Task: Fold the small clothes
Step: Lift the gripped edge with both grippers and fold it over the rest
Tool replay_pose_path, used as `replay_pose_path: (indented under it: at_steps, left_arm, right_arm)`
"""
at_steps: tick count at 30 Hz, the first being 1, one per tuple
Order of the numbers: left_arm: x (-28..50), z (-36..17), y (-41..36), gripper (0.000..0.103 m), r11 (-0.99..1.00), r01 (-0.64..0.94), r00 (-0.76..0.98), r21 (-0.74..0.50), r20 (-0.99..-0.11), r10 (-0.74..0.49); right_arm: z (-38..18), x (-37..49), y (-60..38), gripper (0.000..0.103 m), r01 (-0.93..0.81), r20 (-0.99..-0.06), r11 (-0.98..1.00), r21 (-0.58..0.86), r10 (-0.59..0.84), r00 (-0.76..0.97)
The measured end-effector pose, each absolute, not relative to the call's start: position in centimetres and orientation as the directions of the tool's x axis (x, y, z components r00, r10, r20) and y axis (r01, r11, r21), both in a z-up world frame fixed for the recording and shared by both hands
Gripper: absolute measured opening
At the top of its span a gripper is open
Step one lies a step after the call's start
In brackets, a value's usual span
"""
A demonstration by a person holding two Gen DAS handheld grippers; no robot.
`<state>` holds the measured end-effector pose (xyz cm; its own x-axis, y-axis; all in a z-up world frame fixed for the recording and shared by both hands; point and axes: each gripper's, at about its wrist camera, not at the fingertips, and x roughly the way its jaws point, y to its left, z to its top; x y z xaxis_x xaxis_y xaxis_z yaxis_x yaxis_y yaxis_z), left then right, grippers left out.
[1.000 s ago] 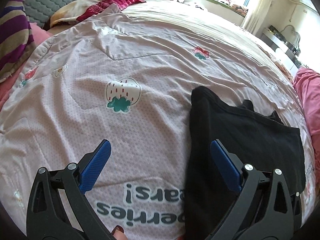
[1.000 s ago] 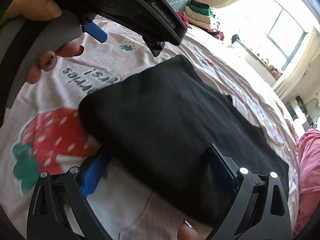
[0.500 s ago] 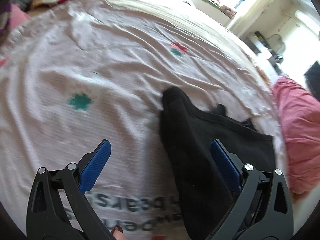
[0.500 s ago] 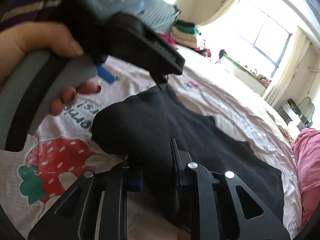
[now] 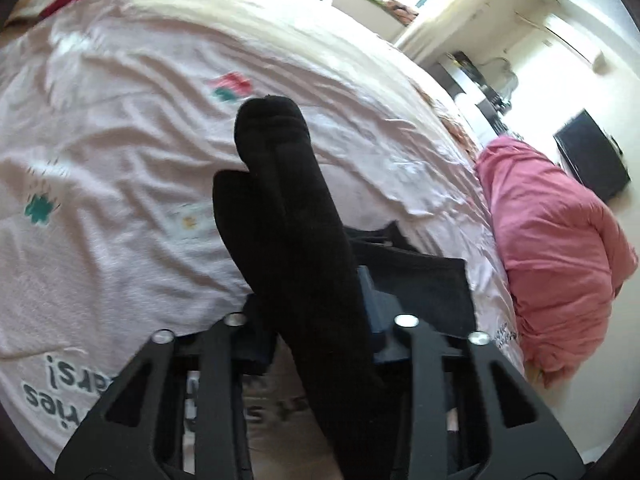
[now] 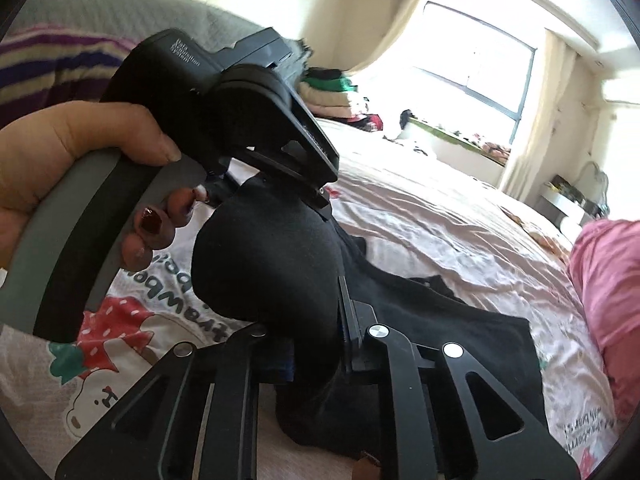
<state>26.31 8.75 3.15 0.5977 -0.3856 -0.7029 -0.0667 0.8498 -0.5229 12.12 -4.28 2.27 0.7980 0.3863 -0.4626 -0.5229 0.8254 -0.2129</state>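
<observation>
In the left wrist view, the left gripper (image 5: pixel 316 320) had just been closing and its jaws pinched a bunched ridge of the black garment (image 5: pixel 284 216), which stood up ahead of them while the rest lay flat on the bed (image 5: pixel 120 128). The likely trouble was in that bunch: several layers seemed caught at once, so a fold led from it could come out lumpy or skewed. The cloth hid both pads, so how deep the bite went could not be told, and a shallow bite might slip under a pull. The frame was blurred, and the far corners of the garment were cut off by the gripper's own arms.

In the right wrist view, the right gripper (image 6: pixel 320 344) also pinched the garment (image 6: pixel 272 264), its jaws having just closed on a rounded hump of it. The left gripper (image 6: pixel 256 120) and the hand (image 6: pixel 80 168) holding it crowded close above that hump, so the 2 tools might knock together or pull the cloth unevenly. The hump hid the garment's near edge, and which part of the garment each gripper held could not be made out.
</observation>
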Motion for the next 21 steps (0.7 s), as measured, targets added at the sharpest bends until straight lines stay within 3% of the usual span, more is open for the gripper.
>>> replay_pose_path:
  at_steps: [9,21]
  left_arm:
    - [26.9,7.4,0.5,0.015,0.906,0.032,0.607,-0.422,-0.712,-0.353]
    - [28.5,6.6,-7.0,0.015,0.932,0.084,0.555,-0.352,-0.760,-0.337]
  right_arm:
    - [3.8,12.0,-10.1,0.012,-0.441,-0.443,0.892,-0.101,0.357,0.822]
    - [2.5,12.9,-16.5,0.011,-0.345,-0.477,0.938,0.035,0.319,0.819]
